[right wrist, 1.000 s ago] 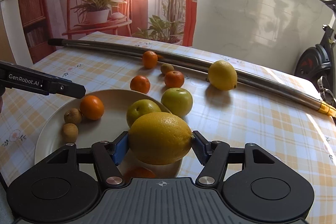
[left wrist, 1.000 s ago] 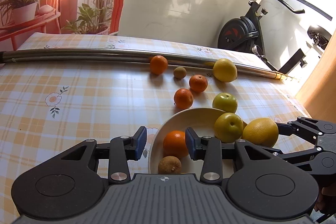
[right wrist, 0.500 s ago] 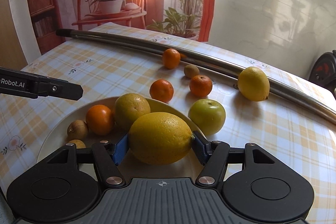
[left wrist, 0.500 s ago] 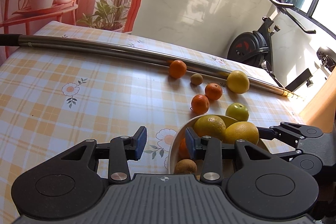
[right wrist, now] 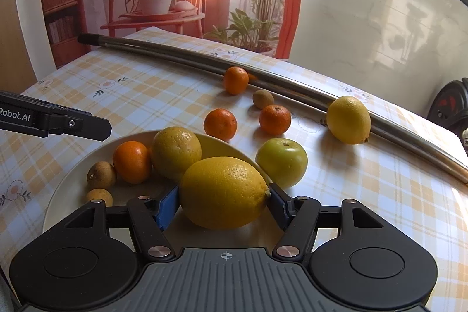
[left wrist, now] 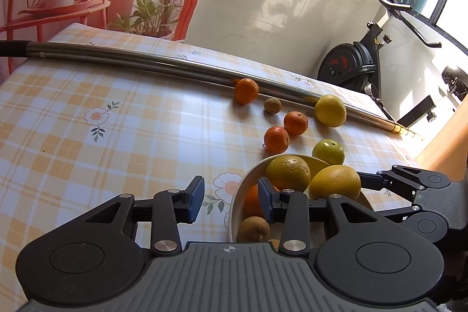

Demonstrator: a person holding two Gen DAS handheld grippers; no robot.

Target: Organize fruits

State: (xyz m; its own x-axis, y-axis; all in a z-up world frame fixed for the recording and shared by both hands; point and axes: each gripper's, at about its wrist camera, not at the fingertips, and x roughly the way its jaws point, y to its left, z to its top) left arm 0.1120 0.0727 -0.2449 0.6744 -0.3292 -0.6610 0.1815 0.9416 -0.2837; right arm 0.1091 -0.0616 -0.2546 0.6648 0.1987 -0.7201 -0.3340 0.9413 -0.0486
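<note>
A cream plate holds an orange, a yellow-green citrus and two small brown fruits. My right gripper is shut on a large lemon, held low over the plate's near right side. In the left wrist view the same lemon sits in the right gripper over the plate. My left gripper is open and holds nothing, its right finger above the plate's left rim. Its fingers show at the left of the right wrist view.
Loose on the checked tablecloth lie a green apple, three tangerines, a small brown fruit and a second lemon. A long steel pipe crosses the back. An exercise bike stands beyond.
The right gripper has carried the lemon forward and lower over the plate. The left gripper has drawn back toward the plate's left rim, still open.
</note>
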